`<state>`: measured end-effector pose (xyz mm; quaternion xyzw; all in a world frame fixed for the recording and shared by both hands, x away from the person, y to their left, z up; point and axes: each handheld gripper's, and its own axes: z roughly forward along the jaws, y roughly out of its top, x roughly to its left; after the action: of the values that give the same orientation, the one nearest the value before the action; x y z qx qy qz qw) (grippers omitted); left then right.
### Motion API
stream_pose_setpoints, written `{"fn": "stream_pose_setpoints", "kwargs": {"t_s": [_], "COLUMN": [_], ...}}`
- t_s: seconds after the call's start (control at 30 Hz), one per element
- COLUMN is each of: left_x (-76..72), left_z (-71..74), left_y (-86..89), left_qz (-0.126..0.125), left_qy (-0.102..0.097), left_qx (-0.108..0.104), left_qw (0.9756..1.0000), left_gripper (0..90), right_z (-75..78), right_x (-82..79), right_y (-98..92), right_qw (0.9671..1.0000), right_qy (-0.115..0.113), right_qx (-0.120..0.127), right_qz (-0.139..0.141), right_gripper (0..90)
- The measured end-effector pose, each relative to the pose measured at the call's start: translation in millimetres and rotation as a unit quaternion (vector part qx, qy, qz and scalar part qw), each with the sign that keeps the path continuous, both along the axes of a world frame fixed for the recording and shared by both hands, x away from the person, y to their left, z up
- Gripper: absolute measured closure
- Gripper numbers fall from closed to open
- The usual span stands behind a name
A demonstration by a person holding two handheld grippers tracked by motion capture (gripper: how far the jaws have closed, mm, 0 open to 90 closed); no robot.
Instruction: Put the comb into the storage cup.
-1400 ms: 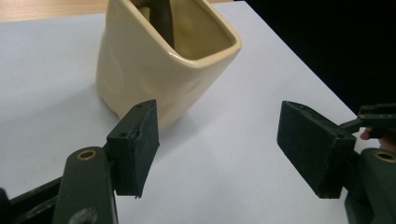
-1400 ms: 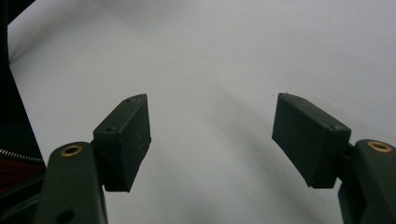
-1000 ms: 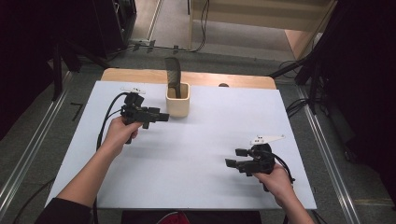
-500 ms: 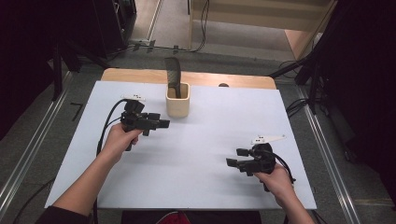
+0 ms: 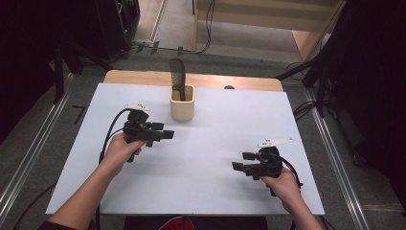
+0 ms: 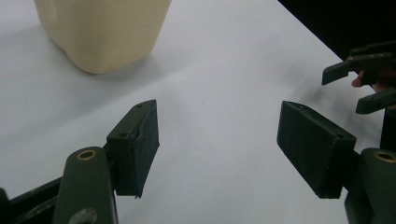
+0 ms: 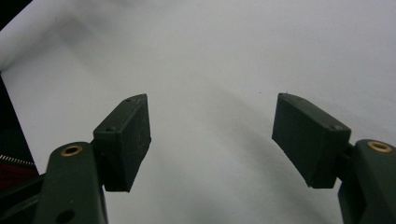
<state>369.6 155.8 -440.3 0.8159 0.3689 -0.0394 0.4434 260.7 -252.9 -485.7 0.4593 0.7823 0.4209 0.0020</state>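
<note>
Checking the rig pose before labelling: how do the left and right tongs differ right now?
The left tongs sit nearer the cream cup, up the white table; the right tongs hang near the table's front right. The left tongs point right, the right tongs point left, so they face each other. The left gripper view takes in the cup; the right gripper view looks onto bare table. Both are open and hold nothing.

We see a table [image 5: 201, 191] with a pale white-blue top, and a strip of bare wood [image 5: 143, 76] showing along its far edge. Toward twelve o'clock on the top stands a cream-coloured holder [image 5: 182, 106], upright and resting directly on the surface, with a dark flat utensil [image 5: 177, 76] rising out of it. A small dark spot [image 5: 229, 87] sits at about one o'clock near the wooden strip; we cannot tell what it is.
</note>
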Motion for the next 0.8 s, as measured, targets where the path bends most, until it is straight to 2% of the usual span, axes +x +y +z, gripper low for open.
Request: {"fn": "stream_pose_setpoints", "kwargs": {"t_s": [0.17, 0.5, 0.7, 0.8], "left_x": [-10.1, -24.8, -32.3, -36.6], "left_z": [-0.3, -3.8, -4.3, -6.7], "left_y": [0.9, 0.7, 4.5, 7.9], "left_qz": [-0.009, -0.022, -0.016, -0.015], "left_qy": [-0.008, -0.006, -0.018, -0.019], "left_qx": [0.003, 0.002, 0.0, 0.01], "left_qw": [0.9999, 0.9997, 0.9997, 0.9997], "left_gripper": [30.7, 30.7, 30.6, 30.6], "right_z": [0.2, -0.5, -0.8, -0.5], "right_x": [0.3, 0.1, 0.0, -0.4], "right_y": [-0.1, -0.6, -1.3, -1.3], "right_qw": [1.0, 1.0, 1.0, 1.0], "right_qy": [0.001, 0.001, 0.0, 0.001], "right_qx": [0.001, 0.002, 0.002, 0.001], "right_qz": [0.0, 0.0, -0.002, -0.002], "right_gripper": [26.1, 26.1, 26.1, 26.1]}}
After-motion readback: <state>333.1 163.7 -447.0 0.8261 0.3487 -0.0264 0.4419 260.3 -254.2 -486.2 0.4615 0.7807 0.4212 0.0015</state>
